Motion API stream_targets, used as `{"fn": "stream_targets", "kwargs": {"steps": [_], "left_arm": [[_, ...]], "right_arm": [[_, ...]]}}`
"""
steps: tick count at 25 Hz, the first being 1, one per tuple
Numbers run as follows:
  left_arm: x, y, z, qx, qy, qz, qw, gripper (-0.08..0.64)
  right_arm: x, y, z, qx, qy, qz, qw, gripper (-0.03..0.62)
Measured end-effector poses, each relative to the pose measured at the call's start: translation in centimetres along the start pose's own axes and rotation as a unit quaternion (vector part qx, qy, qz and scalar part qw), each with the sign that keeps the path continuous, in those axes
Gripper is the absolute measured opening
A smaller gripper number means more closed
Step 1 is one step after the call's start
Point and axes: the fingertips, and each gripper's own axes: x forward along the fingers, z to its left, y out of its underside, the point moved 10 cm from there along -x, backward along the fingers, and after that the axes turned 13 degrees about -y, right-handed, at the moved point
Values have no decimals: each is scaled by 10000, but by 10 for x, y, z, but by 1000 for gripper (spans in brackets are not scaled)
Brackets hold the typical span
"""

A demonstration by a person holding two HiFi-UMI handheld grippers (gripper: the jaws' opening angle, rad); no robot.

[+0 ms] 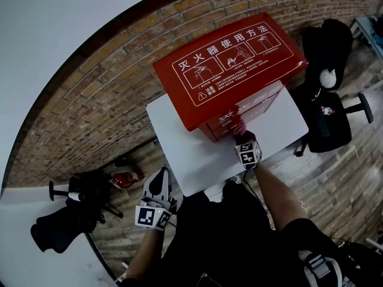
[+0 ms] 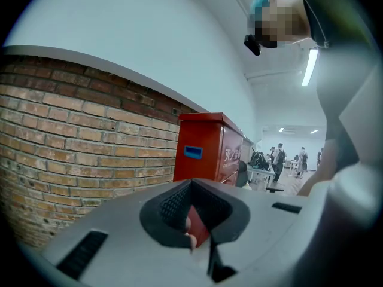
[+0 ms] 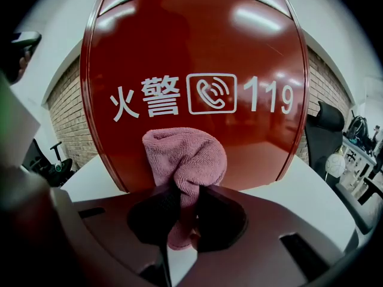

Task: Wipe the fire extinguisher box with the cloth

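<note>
Two grippers: the right gripper (image 1: 242,137) is working and the left gripper (image 1: 159,181) hangs idle
Right jaws: clamped on a pink terry cloth (image 3: 185,154), with a bunched wad bulging ahead of the tips and a short tail hanging below them
Box: a glossy red metal fire extinguisher box (image 3: 197,52) stands straight ahead of the right jaws; the wad seems to touch its low front face, under the white lettering
Support: a white tabletop (image 3: 323,190) lies just below the right jaws and under the box
Left jaws: drawn close together, leaving only a slit; a red sliver shows in it, and what it is cannot be told
Left outlook: the box is well ahead of the left tips, apart from them
Stage, as a judgement: front face under way, top and sides probably left
Risk 1: nothing braces the box, so a hard push could slide it back along the table
Risk 2: the grip is only on a fold, so drag on the paint could pull the cloth free
</note>
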Motion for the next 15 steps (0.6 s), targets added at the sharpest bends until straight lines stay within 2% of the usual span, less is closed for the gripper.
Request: {"fn": "stream_targets", "kwargs": {"steps": [7, 15], "left_arm": [[-2, -5, 5, 60, 106, -89, 9999, 48], [-10, -6, 18, 77, 103, -1, 9999, 48]], "right_arm": [[6, 0, 28, -151, -231, 25, 9996, 69], [16, 1, 65, -354, -499, 133, 9980, 71]]}}
